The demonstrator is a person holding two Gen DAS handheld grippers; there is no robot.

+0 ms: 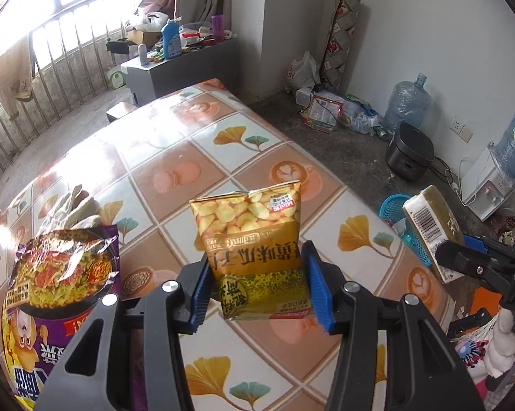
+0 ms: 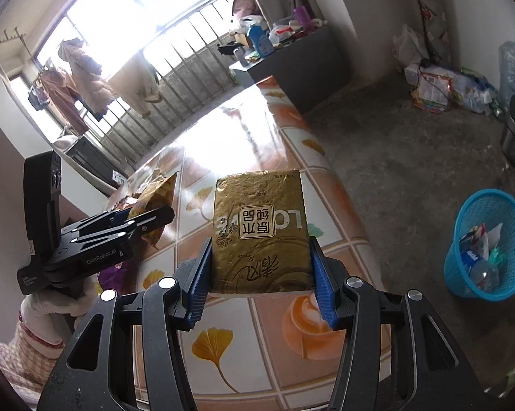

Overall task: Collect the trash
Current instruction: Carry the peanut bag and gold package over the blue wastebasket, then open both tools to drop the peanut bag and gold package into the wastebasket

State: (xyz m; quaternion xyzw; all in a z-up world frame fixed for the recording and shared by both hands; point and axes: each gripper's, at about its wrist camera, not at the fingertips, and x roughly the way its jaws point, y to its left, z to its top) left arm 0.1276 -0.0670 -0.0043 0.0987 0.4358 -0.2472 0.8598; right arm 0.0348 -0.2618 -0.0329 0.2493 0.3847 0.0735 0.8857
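Left tool [image 1: 257, 274] clamped on yellow seed snack packet [image 1: 254, 239], held above the tiled tabletop [image 1: 223, 157]. Right tool [image 2: 259, 274] clamped on gold foil tissue pack [image 2: 261, 233], beside the blue mesh basket [image 2: 487, 246].

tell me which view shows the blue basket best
Right wrist view: the basket stands whole on the floor beside the table, trash visible inside. In the left wrist view only part of it shows behind the tissue pack.

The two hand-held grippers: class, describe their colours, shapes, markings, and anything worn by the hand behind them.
The left hand-held gripper has black angular arms with triangular cut-outs, silver round pivot bolts and ribbed blue pads. The right hand-held gripper matches. From the right wrist view, the left unit's side reads "GenRobot.AI", and a white knit glove holds it.
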